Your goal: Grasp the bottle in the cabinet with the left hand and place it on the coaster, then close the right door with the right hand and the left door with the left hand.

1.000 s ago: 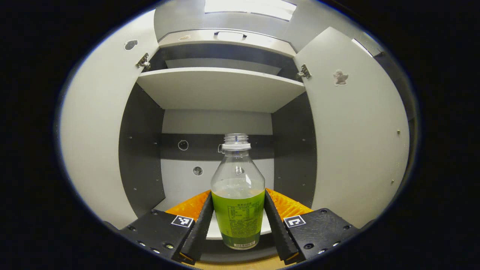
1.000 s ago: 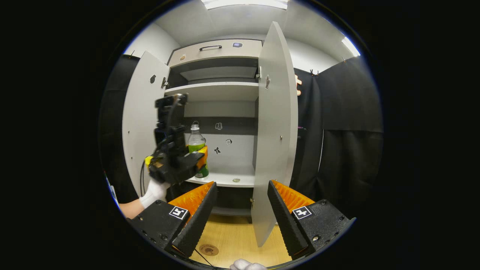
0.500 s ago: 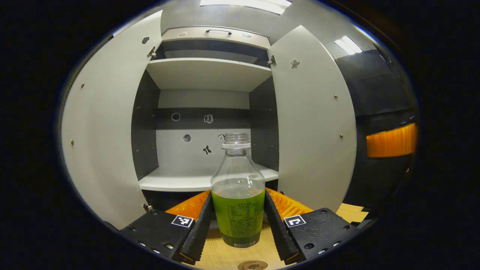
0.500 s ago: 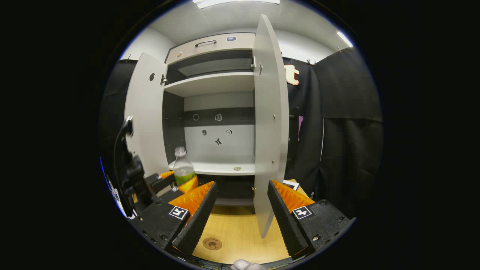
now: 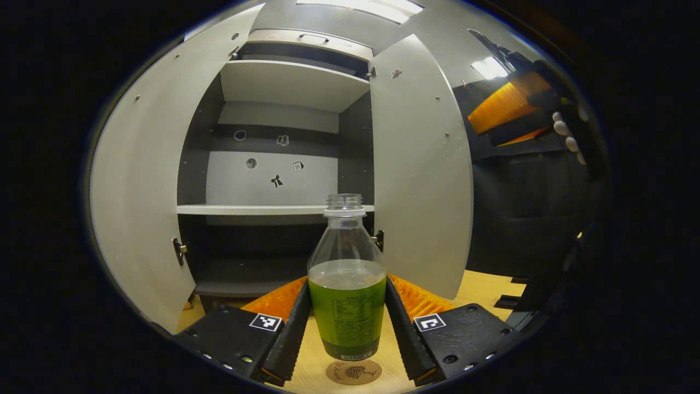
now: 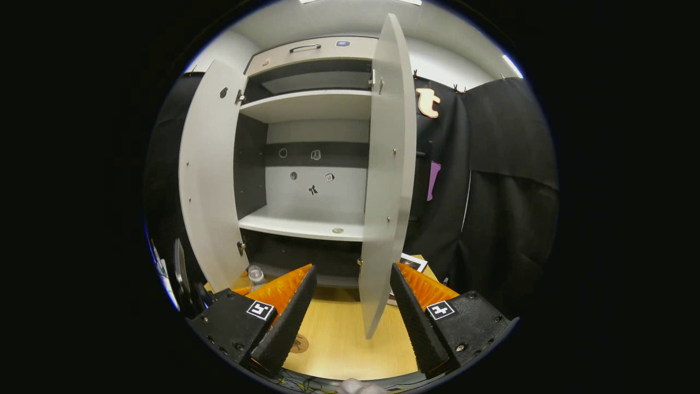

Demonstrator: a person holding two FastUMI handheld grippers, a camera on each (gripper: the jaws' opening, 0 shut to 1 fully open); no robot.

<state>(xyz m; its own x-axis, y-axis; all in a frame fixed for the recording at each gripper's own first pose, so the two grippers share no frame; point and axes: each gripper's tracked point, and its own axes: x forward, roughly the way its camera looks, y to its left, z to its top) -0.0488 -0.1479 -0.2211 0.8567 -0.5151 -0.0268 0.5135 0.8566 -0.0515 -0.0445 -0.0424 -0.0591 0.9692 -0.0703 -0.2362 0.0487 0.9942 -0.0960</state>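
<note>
Left gripper view: the left gripper [image 5: 348, 323] clamps both black ribbed pads on one uncapped clear bottle [image 5: 346, 284], half full of green drink; its label print is too small to read. The bottle stands upright at lower centre, just above one round brown coaster [image 5: 354, 371] printed with a tree on the wooden table [image 5: 481, 287]. Behind, the cabinet [image 5: 284, 164] has two doors, the left door [image 5: 136, 186] and the right door [image 5: 421, 164], both open. At upper right, the right gripper [image 5: 511, 112] is held by a white-gloved hand.

Right gripper view: the right gripper [image 6: 350, 306] has its fingers spread wide, with nothing between them, before the right door's [image 6: 383, 180] edge.
</note>
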